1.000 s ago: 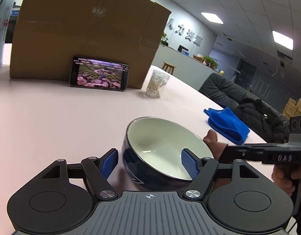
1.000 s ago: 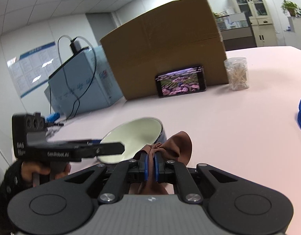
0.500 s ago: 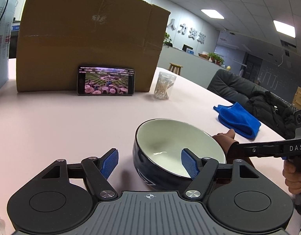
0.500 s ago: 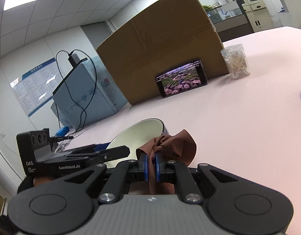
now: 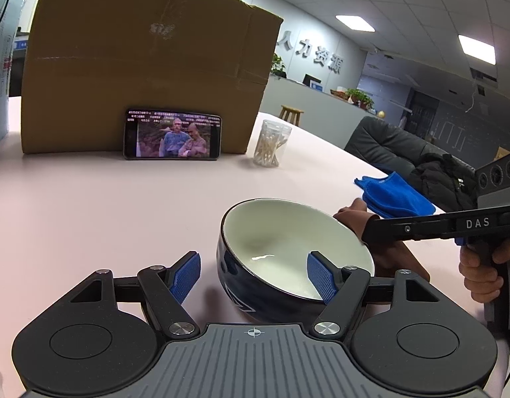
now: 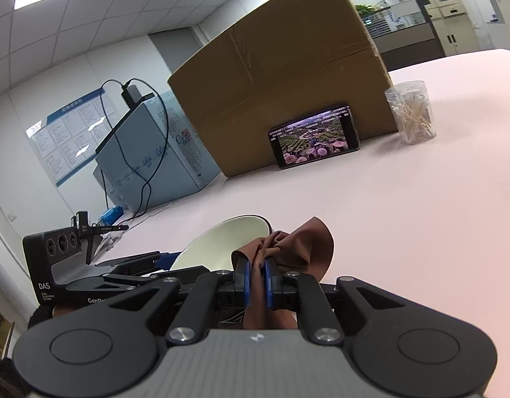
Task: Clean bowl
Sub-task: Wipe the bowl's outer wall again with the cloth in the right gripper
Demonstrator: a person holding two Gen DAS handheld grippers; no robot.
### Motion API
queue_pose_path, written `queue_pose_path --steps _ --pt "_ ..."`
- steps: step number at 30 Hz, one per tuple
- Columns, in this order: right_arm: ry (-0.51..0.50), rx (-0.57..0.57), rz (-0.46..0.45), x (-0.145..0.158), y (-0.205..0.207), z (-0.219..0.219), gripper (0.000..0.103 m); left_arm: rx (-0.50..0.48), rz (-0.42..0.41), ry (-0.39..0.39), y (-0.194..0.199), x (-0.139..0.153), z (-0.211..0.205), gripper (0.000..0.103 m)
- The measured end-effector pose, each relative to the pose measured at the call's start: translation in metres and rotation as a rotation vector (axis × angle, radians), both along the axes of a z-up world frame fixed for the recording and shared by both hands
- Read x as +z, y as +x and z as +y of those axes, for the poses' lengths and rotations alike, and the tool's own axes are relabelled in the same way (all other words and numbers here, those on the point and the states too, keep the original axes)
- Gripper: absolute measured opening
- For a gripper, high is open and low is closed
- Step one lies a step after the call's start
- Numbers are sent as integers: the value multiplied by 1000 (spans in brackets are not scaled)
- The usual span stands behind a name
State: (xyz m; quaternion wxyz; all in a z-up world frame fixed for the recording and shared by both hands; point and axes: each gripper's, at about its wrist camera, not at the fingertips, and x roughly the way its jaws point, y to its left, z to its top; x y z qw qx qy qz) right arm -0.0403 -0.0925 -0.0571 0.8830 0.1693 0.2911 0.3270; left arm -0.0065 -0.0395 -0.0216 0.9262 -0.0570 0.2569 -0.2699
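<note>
Tongs (image 6: pixel 257 280) pinch cloth (image 6: pixel 298 245) beside bowl (image 6: pixel 221 242)

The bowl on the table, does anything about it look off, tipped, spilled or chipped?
The bowl sits tilted, its opening tipped toward the left gripper, whose right pad is inside the rim. No spill or chip shows. The right gripper holds a brown cloth beside it.

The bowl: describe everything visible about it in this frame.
The bowl is round and deep, glossy like glazed ceramic, dark navy outside with a pale line pattern low on its wall, off-white inside with no visible residue. It sits on the pink table, appearing tipped slightly toward the left camera. The open left tongs straddle its near wall, one blue pad over the interior. The brown cloth, clamped in the right tongs, meets its right rim.
</note>
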Motion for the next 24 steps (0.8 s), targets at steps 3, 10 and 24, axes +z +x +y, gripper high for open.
queue_pose_path --steps 3,10,24 --pt "1 18 -11 -1 5 -2 12 -4 5 -5 1 0 1 72" --pt "76 32 3 -10 12 -11 16 -14 18 -20 2 -2 2 72" --pt "145 15 77 -24 13 -27 14 -22 36 -40 8 -4 2 72"
